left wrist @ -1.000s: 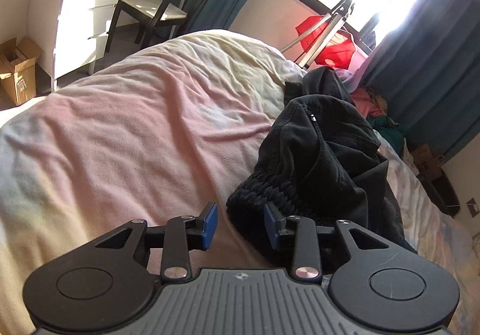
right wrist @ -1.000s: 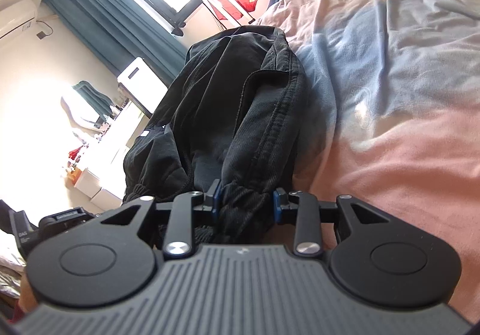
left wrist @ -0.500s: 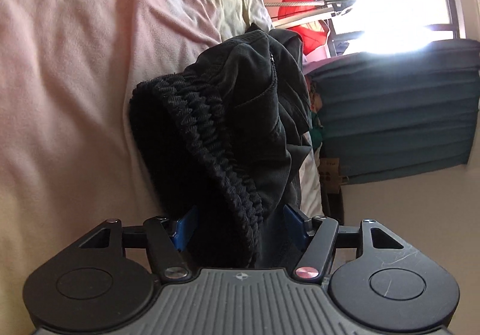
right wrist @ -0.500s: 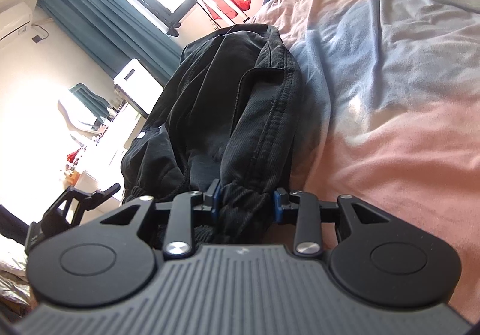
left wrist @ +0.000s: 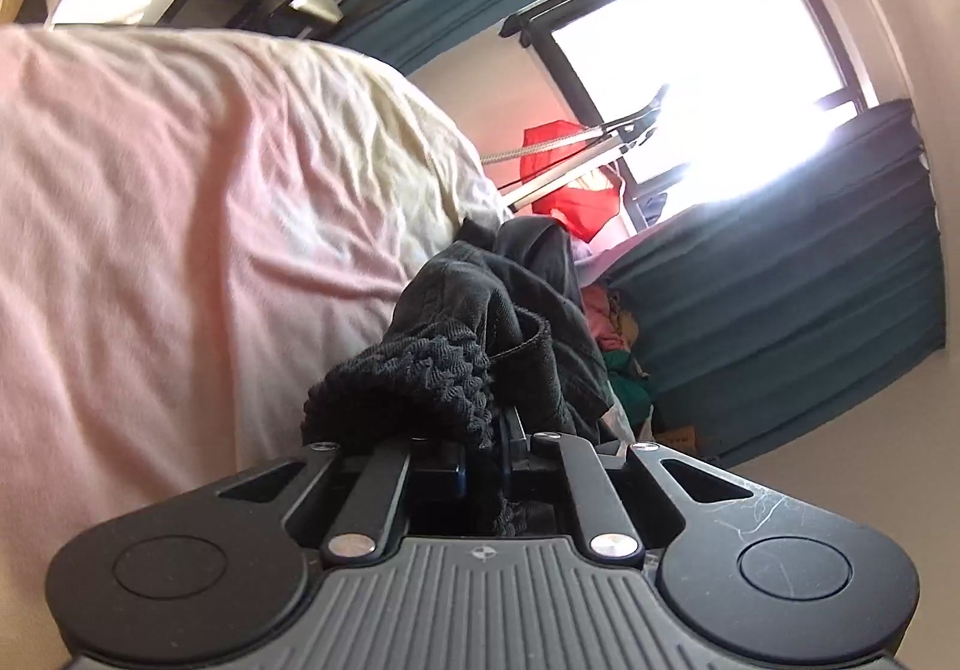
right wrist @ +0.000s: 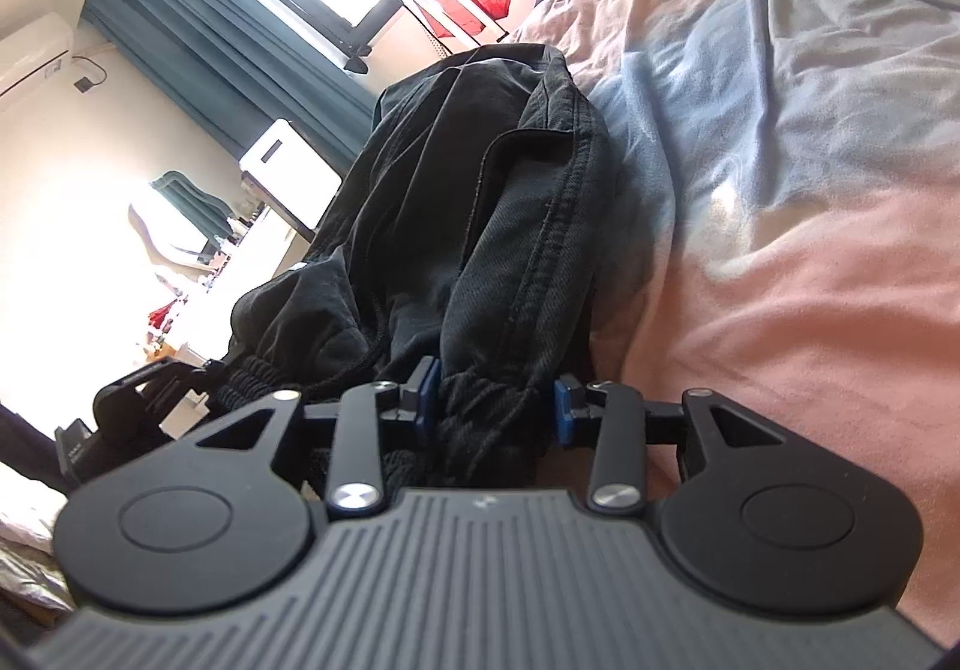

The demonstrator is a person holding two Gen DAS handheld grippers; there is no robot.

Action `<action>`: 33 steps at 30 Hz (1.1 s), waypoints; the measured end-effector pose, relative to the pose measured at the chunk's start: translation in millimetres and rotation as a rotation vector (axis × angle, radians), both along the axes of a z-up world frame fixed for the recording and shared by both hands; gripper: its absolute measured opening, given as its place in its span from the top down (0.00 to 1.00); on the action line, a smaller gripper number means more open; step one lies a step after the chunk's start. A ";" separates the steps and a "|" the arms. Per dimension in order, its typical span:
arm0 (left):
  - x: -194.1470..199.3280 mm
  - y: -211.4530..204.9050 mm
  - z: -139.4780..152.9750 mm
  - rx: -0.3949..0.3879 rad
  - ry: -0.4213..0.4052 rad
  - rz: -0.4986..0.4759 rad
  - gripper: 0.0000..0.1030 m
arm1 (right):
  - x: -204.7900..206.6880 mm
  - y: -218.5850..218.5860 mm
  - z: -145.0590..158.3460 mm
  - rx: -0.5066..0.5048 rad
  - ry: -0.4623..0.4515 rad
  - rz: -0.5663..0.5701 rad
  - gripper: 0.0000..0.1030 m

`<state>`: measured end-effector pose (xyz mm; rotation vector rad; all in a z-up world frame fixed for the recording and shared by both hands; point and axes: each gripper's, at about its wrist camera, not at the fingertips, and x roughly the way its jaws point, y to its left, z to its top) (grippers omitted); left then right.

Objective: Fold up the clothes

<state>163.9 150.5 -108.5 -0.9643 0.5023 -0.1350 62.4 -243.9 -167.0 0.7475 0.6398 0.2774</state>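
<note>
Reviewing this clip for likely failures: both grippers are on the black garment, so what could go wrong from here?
The left gripper pinches only the ribbed hem, which could slip out. The right gripper holds a thick bunch of the black garment, so layers may stay tangled. Lifted, the garment could snag the clutter beside the bed.

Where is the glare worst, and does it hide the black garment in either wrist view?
Left wrist view: the window blows out white, yet the black garment stays readable. Right wrist view: the room at left washes out; garment seams are sharp.
</note>
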 end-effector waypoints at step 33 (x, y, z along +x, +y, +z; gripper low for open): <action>41.7 42.4 -20.3 0.255 0.104 -0.163 0.25 | 17.8 -0.2 -31.7 0.264 0.124 0.061 0.44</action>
